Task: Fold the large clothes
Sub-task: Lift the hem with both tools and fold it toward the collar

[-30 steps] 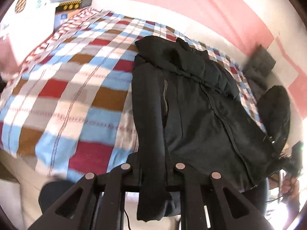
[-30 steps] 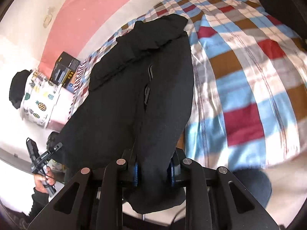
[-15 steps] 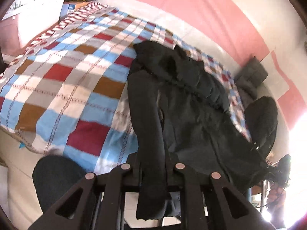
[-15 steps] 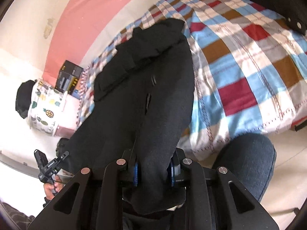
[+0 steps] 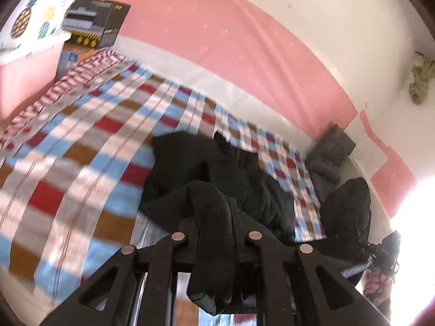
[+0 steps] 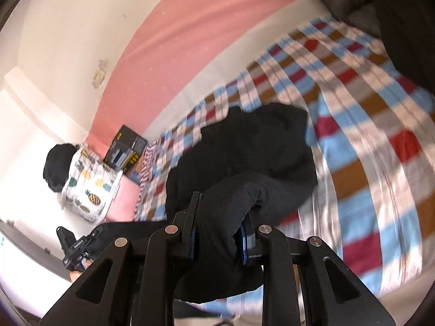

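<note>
Both grippers are lifting higher, left gripper (image 5: pixel 214 241) and right gripper (image 6: pixel 217 233) squeezing the black jacket (image 5: pixel 217 179) hem between their fingers, folding it over.

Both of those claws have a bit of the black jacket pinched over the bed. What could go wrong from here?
The left gripper pinches only a narrow bunch of the jacket; the heavy cloth might slip out. The right gripper holds a thicker wad, so the fold could land crooked. The jacket looks bunched on the bedspread already; creases may get folded in.
</note>
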The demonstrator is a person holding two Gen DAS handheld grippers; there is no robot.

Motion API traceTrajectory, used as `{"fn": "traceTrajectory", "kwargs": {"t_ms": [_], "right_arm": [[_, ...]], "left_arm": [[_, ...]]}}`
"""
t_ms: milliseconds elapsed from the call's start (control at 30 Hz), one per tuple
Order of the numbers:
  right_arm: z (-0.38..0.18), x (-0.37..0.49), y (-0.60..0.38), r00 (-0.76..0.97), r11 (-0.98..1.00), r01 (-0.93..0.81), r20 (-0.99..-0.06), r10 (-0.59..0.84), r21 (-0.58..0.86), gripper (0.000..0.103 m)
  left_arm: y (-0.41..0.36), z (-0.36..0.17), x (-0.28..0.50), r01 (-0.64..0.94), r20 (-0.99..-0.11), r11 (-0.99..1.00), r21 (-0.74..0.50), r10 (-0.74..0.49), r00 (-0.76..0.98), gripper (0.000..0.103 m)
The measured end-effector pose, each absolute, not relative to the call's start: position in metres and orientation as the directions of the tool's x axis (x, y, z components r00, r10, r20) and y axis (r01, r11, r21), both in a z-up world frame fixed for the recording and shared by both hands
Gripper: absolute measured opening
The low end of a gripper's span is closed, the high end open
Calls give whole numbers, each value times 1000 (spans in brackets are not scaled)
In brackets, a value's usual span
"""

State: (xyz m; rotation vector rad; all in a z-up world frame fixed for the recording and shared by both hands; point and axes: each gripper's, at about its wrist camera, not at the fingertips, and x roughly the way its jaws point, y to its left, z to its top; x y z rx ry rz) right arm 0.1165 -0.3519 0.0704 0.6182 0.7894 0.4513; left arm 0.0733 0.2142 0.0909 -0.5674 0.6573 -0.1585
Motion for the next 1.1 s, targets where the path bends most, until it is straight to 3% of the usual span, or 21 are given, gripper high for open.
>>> {"fn": "traceTrajectory", "kwargs": {"t_ms": [200, 400, 800, 1000, 1033, 1100], "right_arm": [[85, 196, -341, 642, 744, -150, -508, 575, 651, 23], [71, 281, -334, 637, 743, -90, -535, 555, 663, 24], [-34, 429, -323, 498, 757, 140, -706, 503, 638, 27], [-68, 454, -321, 464, 731, 196, -718, 519, 654, 41], [-67, 454, -320, 467, 729, 196, -716, 519, 656, 45], [-55, 450, -321, 489, 719, 167, -690, 533, 674, 58]], "left_arm": [[217, 101, 156, -53, -522, 824, -565, -307, 796, 15], [209, 93, 256, -93, -574, 843, -529, -275, 771, 15], [203, -18, 416, -266, -780, 861, -434, -211, 589, 16], [193, -49, 446, -280, -833, 881, -381, -196, 517, 22], [194, -47, 448, -281, -837, 877, -390, -210, 505, 22], [203, -39, 448, -281, -821, 851, -444, -260, 509, 32]]}}
